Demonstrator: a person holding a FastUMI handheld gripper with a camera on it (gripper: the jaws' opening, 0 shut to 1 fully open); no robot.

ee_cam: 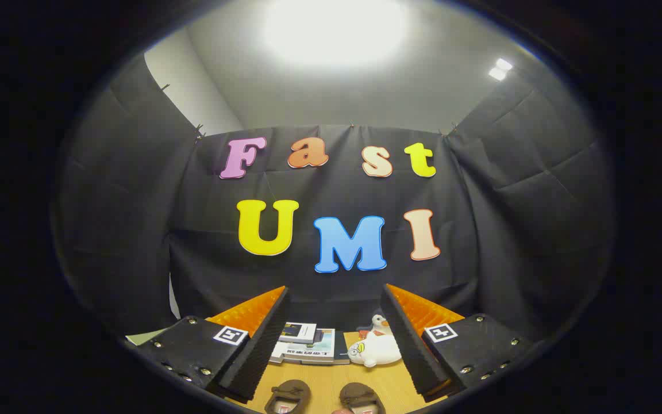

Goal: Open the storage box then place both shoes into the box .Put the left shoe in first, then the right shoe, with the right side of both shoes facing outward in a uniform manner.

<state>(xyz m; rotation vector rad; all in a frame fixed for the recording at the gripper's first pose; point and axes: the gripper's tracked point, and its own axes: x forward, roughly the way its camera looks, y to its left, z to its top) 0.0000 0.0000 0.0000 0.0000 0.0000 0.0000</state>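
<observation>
claw [334, 345]: fingers spread wide, holding nothing, raised above the tabletop [337, 379].
shoes [288, 397]: 2 brown, side by side, near, between the fingers.
storage box: can't tell where.
advice: find the box and open it before touching either shoe.

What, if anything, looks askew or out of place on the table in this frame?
Nothing stands out. The two brown shoes sit side by side on the wooden table between the open gripper fingers. Beyond them lie stacked books and white duck toys, one lying on its side. No storage box in sight yet.
</observation>
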